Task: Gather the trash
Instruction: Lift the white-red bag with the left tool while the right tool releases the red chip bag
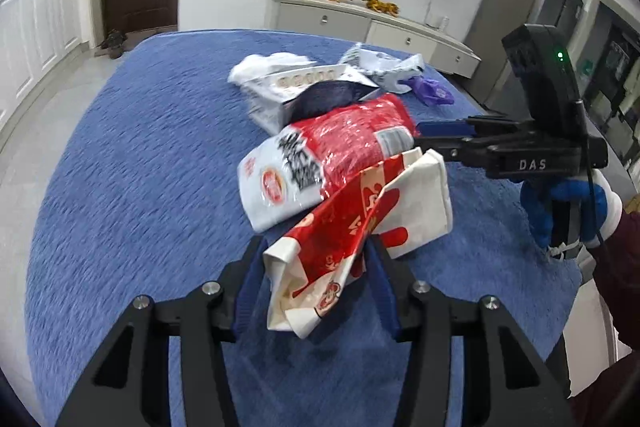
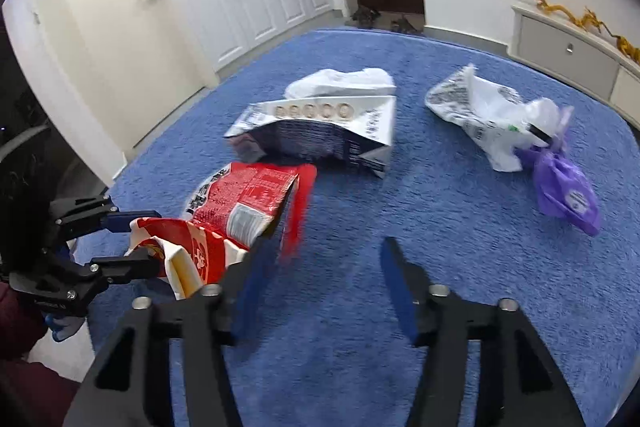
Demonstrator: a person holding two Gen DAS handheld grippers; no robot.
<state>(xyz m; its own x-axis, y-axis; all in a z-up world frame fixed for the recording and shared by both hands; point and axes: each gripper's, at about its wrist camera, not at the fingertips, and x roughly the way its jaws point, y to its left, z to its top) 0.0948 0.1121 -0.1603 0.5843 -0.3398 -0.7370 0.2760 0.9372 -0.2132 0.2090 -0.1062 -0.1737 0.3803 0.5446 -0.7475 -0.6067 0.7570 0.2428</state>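
Left gripper (image 1: 316, 259) is clamped on a red-and-white wrapper (image 1: 352, 239), which sits between its fingers and sticks up and forward past the tips. In the right wrist view the same gripper (image 2: 134, 245) comes in from the left edge, wrapper (image 2: 188, 251) pinched.

Just ahead of the left tips, touching the wrapper: a red snack bag (image 1: 320, 159). It lies at the right gripper's left fingertip, overlapping it in view; contact unclear, the frame is blurred there.

Right gripper (image 2: 324, 247) is spread wide with nothing between the fingers, only blue carpet (image 2: 360, 307) below.

Further ahead of the right gripper, apart from it: a dark box (image 2: 320, 139) with white plastic (image 2: 340, 83) behind it. Ahead-right: a crumpled printed bag (image 2: 480, 111), with a purple bag (image 2: 568, 195) touching its right end.
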